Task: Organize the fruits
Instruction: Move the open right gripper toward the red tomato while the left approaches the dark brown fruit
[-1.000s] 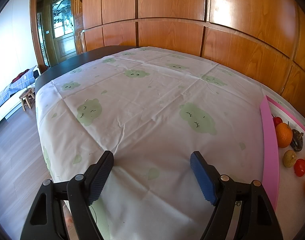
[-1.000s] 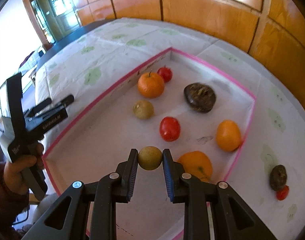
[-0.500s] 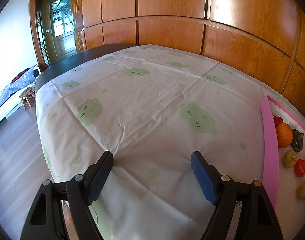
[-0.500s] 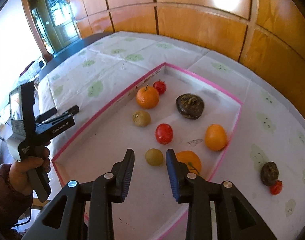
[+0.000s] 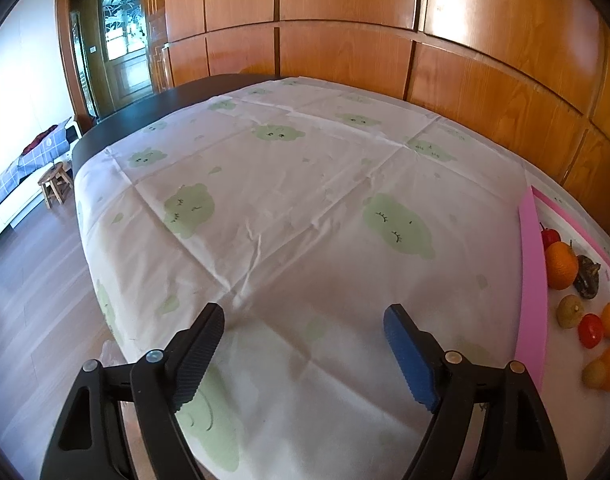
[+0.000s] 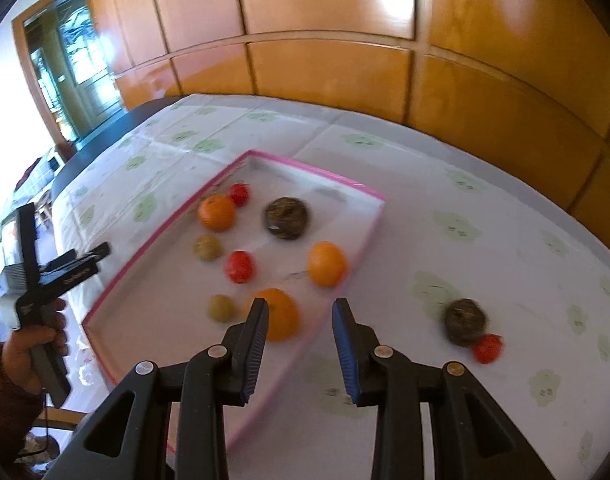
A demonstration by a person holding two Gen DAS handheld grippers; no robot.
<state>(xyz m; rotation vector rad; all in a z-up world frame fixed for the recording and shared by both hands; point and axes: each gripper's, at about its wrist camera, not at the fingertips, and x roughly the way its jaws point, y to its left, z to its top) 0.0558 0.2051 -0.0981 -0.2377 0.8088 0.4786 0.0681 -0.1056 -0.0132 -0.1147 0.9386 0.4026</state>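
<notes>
Fruits (image 6: pixel 240 267) lie in the pink-rimmed tray (image 6: pixel 375 192); both hand-held grippers, left (image 5: pixel 303 334) and right (image 6: pixel 300 326), gape wide, empty.

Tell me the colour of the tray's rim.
Pink. The tray rim shows best in the right wrist view, framing a white floor that holds the fruit.

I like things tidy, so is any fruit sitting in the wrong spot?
Yes. A dark brown fruit and a small red fruit lie on the tablecloth, outside the pink-edged tray, to its right. They sit close together, perhaps touching. The other fruits are inside the tray. The picture is blurry, so details are unclear.
</notes>
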